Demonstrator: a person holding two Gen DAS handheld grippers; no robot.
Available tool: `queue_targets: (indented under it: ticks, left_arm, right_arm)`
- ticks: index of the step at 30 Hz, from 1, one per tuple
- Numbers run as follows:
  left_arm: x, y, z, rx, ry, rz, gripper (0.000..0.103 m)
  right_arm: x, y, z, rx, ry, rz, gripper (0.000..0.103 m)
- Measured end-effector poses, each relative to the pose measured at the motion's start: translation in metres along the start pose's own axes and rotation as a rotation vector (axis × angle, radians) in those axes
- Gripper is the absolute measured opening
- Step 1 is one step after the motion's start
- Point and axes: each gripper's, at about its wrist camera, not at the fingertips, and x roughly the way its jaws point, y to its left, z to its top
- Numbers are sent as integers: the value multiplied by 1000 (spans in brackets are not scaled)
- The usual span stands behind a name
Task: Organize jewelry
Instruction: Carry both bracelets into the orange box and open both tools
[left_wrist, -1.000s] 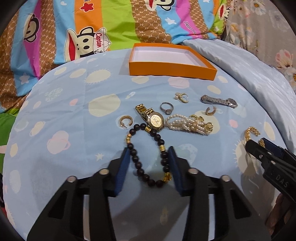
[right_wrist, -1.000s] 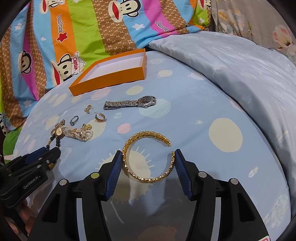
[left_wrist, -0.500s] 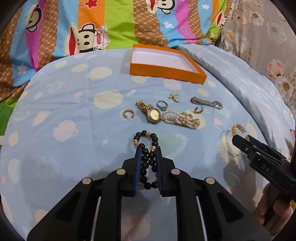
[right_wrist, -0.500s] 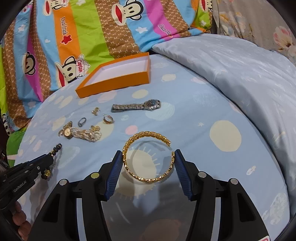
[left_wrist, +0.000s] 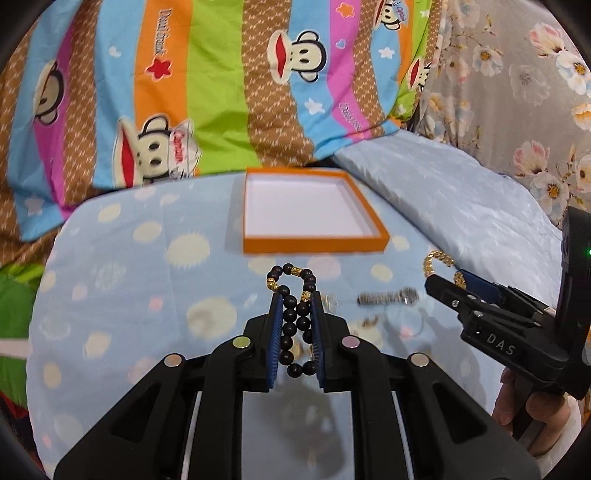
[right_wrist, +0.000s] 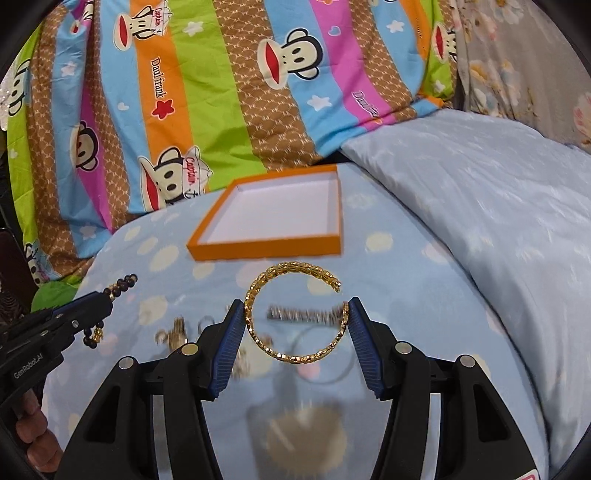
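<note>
Bed: I see a pale blue spotted sheet (left_wrist: 122, 295) over the bed; a striped monkey-print quilt (right_wrist: 207, 103) lies at the far side and a plain blue duvet (right_wrist: 480, 206) at the far right.
Box: an orange box (left_wrist: 314, 246) with a white inside sits open at the far middle of the sheet, nothing in it.
Left gripper: my left gripper (left_wrist: 295, 332) has its blue pads pressed nearly together, pinching the black bead bracelet (left_wrist: 291, 321), which hangs clear of the sheet, its loop sticking out past the tips.
Right gripper: my right gripper (right_wrist: 297, 339) stands half spread, both pads touching the gold bangle (right_wrist: 291, 317) and holding it above the sheet, near side of the box.
Loose pieces: a silver watch (left_wrist: 388, 296) lies on the sheet beneath, right of the beads; the other small pieces near it are too blurred to tell.
Hand: fingers (left_wrist: 524, 410) wrap the right gripper's handle at the right edge.
</note>
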Motion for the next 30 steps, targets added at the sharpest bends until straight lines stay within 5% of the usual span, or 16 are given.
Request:
queue_targets:
  ticks: [11,21,25,28,30]
  left_arm:
    - [121,1,106,50,-22,-16,14]
    - [222,11,140,48,61,14,14]
    - [238,17,137,32,74,16,20]
    - [239,22,136,9,63,16,39]
    - [234,25,136,3,46,20,42]
  right_arm:
    - [123,-7,110,-22,50,45,55]
    - [213,-28,144,8,157,28,56]
    - [225,-28,144,-13,162,-4,58]
    - [224,-30,143,-12,152,-4,62]
    - [217,-31,142,-12,141,-5,62]
